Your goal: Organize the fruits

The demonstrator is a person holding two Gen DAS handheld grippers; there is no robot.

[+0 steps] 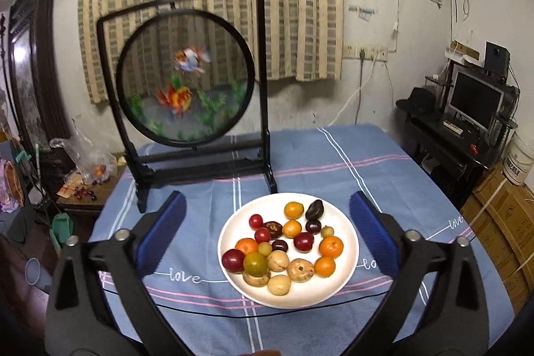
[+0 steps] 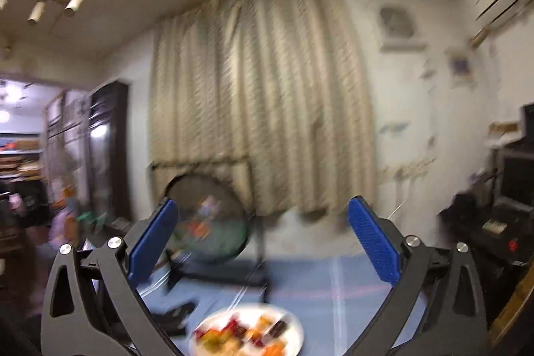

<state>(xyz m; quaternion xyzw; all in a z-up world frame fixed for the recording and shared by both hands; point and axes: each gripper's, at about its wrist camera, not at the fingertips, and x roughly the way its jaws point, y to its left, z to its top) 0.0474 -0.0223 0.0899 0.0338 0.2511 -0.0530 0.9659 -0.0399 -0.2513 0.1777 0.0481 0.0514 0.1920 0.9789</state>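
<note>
- My left gripper (image 1: 267,232): fingers (image 1: 163,232) spread wide, nothing between the blue pads, hanging above the tabletop (image 1: 333,162) and tilted down at the plate.
- My right gripper (image 2: 263,242): fingers (image 2: 373,242) equally wide apart, empty, pointing roughly level at the curtain (image 2: 260,95); this view is blurred.
- Plate (image 1: 347,222): white, round, on the blue checked cloth near my edge of the tabletop, between the left fingers in the left view; low between the right fingers in the right view.
- Fruits (image 1: 287,246): all lying on the plate, none on the cloth. Small oranges, red and dark plums or tomatoes, tan round ones, one green-brown one, one dark pointed one at the far rim.
- Goldfish screen (image 1: 187,82): round panel in a black frame, upright on the tabletop behind the plate, apart from it.
- Computer desk (image 1: 467,129): at the right wall, well apart.
- Plastic bag (image 1: 90,159): on a low surface left of the tabletop.
</note>
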